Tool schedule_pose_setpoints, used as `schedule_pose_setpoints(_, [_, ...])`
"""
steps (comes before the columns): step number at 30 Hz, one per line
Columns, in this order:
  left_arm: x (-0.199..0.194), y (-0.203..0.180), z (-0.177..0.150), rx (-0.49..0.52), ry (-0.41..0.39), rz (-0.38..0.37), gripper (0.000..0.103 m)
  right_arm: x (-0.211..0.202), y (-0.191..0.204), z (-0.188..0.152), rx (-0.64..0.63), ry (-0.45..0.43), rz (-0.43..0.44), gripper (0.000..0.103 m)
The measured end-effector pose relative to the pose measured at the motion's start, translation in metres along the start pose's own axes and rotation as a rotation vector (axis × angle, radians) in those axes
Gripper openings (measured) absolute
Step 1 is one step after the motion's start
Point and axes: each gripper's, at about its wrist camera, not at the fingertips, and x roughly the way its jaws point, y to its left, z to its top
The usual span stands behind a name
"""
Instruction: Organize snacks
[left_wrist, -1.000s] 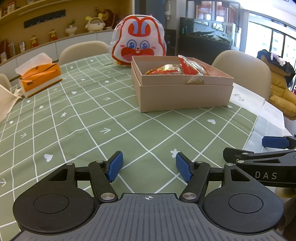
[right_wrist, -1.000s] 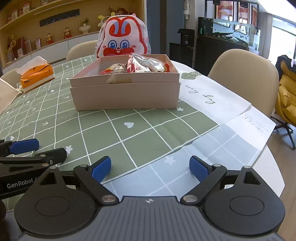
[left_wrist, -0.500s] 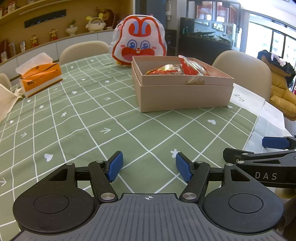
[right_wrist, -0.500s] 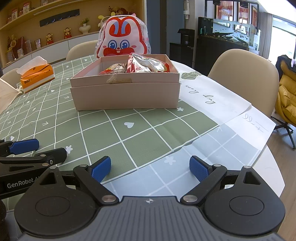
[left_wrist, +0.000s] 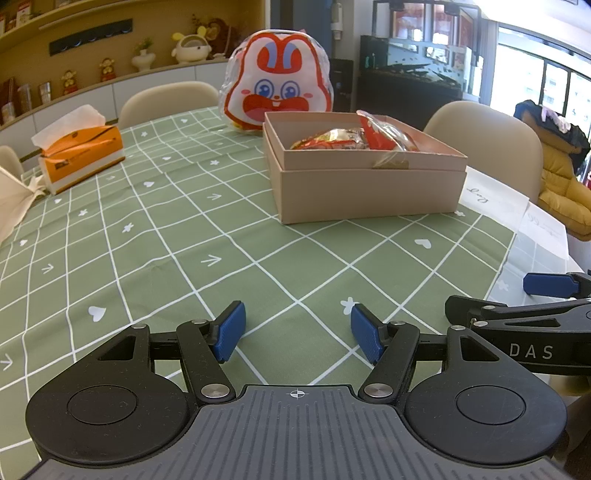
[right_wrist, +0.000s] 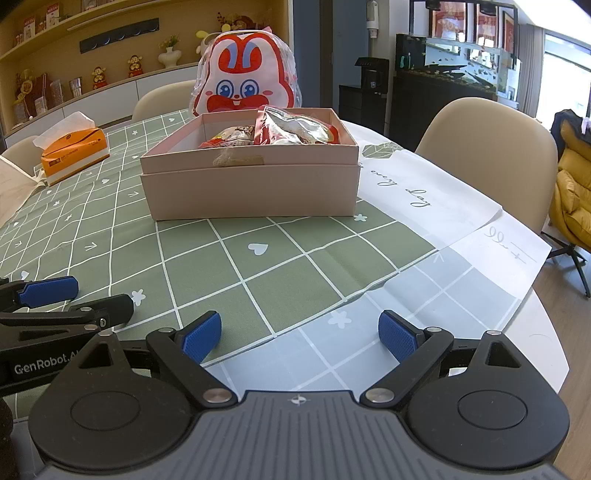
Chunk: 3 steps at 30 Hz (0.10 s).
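Your left claw (left_wrist: 297, 332) and right claw (right_wrist: 299, 338) both gape wide and empty at the bench's near edge. The snacks (right_wrist: 291, 131) already lie in the box (right_wrist: 255, 192) mid-bench; next, judge whether the rabbit bag (right_wrist: 245, 83) behind it needs reaching.

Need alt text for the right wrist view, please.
An open beige box holding snack packets sits on a green checked tablecloth, a rabbit-face bag behind it. The open right gripper hovers empty in front.
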Motion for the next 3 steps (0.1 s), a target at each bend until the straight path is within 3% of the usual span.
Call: schedule_pose_setpoints(3, [-0.0004, 0.0001, 0.0001, -0.001, -0.001, 0.005, 0.068, 0.0004, -0.0001, 0.0007, -0.003, 0.002, 0.005, 0.094])
